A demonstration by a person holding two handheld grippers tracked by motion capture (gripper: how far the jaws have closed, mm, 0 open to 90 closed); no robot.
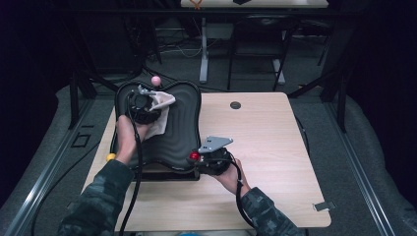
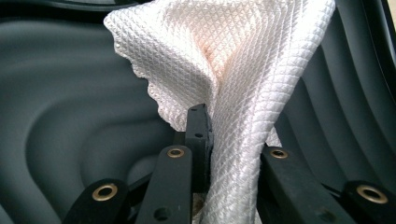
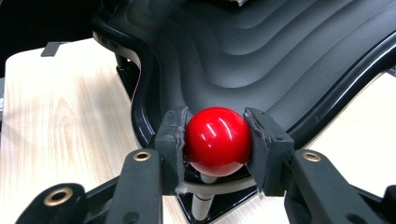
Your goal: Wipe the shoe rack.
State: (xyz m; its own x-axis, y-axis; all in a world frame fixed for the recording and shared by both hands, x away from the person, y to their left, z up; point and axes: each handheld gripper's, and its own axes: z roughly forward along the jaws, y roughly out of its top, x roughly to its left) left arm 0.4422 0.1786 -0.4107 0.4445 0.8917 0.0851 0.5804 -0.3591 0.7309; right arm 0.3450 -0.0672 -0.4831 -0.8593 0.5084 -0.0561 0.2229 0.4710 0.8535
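High view | left gripper (image 1: 143,105) pinches white cloth (image 1: 161,110) on ridged black tray (image 1: 182,128), upper left | right gripper (image 1: 209,160) clamps red ball (image 1: 194,156) at tray's lower-right corner | cloth's nearer the left hand

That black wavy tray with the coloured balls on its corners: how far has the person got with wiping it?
Done: the left gripper is shut on the white cloth, and the right gripper clamps the red ball at the near corner of the black tray, seemingly steadying it. In hand: the cloth rests on the tray's far left part. Left: probably the remaining ridges; no dirt shows, so progress is hard to judge.
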